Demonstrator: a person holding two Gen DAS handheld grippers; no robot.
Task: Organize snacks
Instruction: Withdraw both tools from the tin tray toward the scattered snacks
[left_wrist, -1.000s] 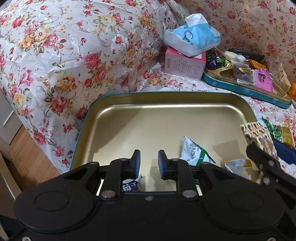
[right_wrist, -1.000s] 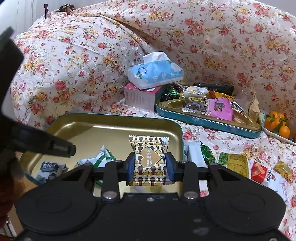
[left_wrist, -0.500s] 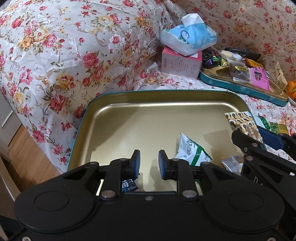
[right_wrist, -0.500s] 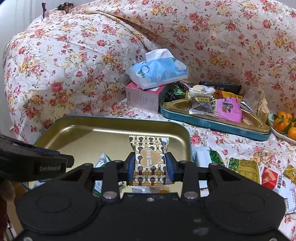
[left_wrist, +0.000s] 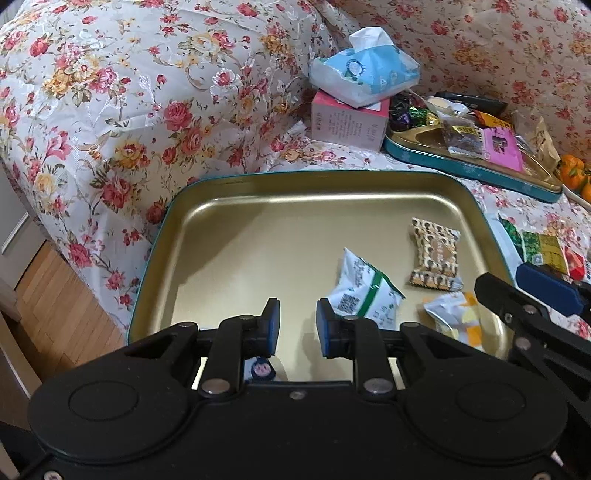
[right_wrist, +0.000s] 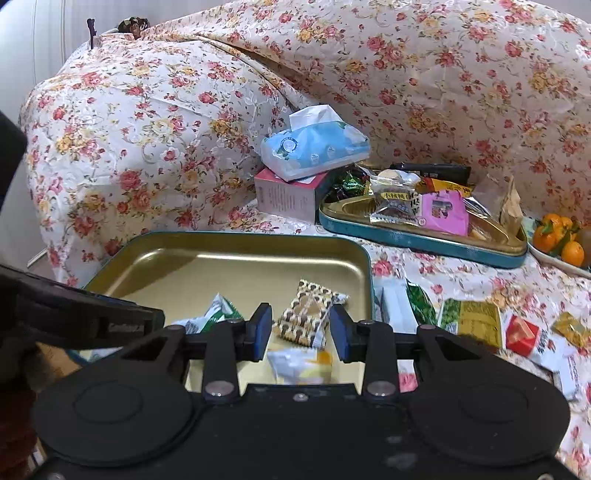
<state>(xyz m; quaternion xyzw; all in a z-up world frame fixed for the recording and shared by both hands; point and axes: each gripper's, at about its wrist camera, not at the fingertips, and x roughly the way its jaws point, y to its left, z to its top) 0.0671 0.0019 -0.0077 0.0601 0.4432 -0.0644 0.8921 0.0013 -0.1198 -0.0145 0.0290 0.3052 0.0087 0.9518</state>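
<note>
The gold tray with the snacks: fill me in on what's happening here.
A person is sorting wrapped snacks into the gold tray on a floral-covered sofa, using a handheld tool in each hand. The brown patterned snack now lies loose in the tray beside a white-and-green packet and a white-and-yellow one. The right tool is open above it, holding nothing. The left tool hangs over the tray, also holding nothing. More snacks wait on the cover to the right.

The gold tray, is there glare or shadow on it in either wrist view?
Left wrist view: soft glare streaks along the gold tray's far wall, the tongs' shadow on its floor. Right wrist view: similar sheen on the far wall, a dark shadow in the left corner.
</note>
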